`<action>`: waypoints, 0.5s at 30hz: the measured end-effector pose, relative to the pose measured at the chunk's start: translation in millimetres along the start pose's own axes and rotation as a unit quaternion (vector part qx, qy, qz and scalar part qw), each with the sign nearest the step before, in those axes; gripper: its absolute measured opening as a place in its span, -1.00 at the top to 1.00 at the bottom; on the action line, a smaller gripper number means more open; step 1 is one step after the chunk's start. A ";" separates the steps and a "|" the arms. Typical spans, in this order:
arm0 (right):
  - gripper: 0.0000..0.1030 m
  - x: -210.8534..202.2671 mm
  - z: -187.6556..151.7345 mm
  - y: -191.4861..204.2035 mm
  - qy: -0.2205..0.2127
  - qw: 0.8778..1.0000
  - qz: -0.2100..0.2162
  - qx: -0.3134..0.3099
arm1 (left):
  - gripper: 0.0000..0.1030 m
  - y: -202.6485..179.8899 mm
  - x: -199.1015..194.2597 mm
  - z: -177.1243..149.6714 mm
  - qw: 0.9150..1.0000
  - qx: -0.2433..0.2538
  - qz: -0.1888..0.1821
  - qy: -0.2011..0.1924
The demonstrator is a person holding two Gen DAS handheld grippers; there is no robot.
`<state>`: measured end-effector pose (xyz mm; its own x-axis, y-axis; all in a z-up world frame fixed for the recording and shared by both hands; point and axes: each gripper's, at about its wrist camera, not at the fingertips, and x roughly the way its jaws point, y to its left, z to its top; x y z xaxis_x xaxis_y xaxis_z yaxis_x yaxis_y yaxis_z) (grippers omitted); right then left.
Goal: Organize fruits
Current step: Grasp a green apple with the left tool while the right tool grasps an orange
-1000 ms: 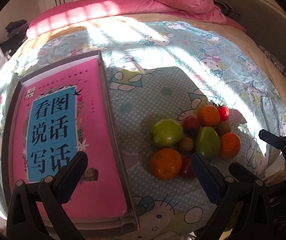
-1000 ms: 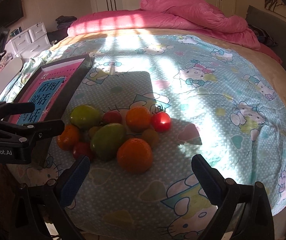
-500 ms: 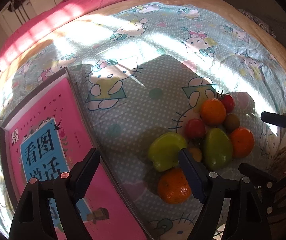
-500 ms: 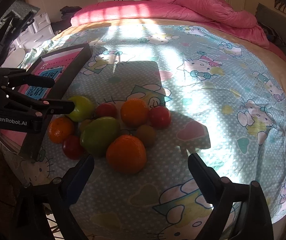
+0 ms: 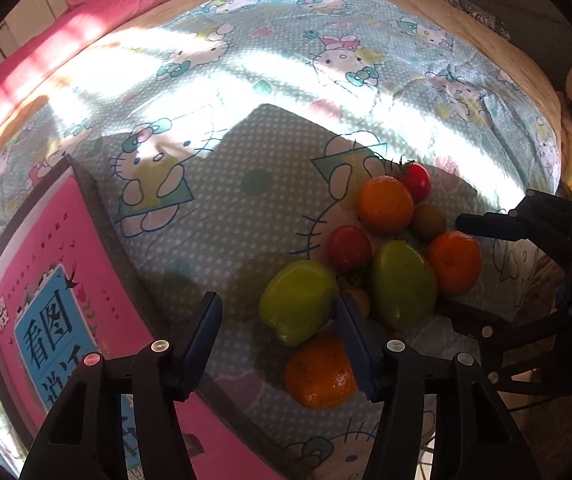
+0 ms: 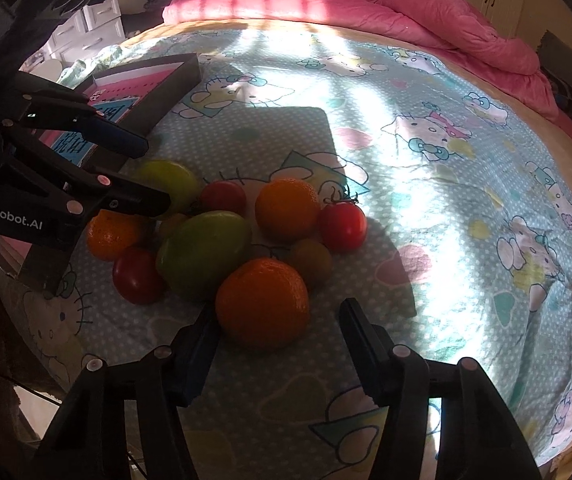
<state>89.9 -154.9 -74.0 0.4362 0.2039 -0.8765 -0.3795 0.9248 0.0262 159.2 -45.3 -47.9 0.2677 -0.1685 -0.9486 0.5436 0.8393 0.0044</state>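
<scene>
Your surface is a bed [image 6: 425, 208] under a Hello Kitty sheet [image 5: 246, 80] — on it a fruit pile [image 6: 222, 240], a pink book in a dark tray [image 5: 46, 300], a crumpled pink duvet [image 6: 425, 12].

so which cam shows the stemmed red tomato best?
Right wrist. The tomato sits sunlit and unblocked, its green stem clear. In the left wrist view it lies at the pile's far edge, shaded and partly hidden behind an orange.

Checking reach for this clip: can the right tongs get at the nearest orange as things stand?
Probably yes. The right tongs are open, and the nearest orange lies just ahead at their mouth with bare sheet on its right. The green fruit crowds its left, so the left finger has little room.
</scene>
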 end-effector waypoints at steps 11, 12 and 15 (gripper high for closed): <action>0.21 -1.2 -0.7 -6.8 -0.009 0.999 0.034 0.023 | 0.02 7.9 23.0 8.7 0.995 -0.042 -0.080 0.027; 0.21 -2.5 -1.6 -9.3 -0.012 0.999 0.038 0.032 | 0.06 7.3 22.7 8.5 0.995 -0.041 -0.081 0.027; 0.22 -6.3 -3.4 -16.6 -0.019 0.997 0.044 0.056 | 0.13 6.6 23.1 8.2 0.995 -0.047 -0.083 0.025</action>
<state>90.7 -172.7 -70.6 0.4370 0.2954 -0.8496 -0.3254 0.9325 0.1568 175.5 -47.9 -67.2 0.1397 -0.2853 -0.9482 0.4992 0.8473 -0.1814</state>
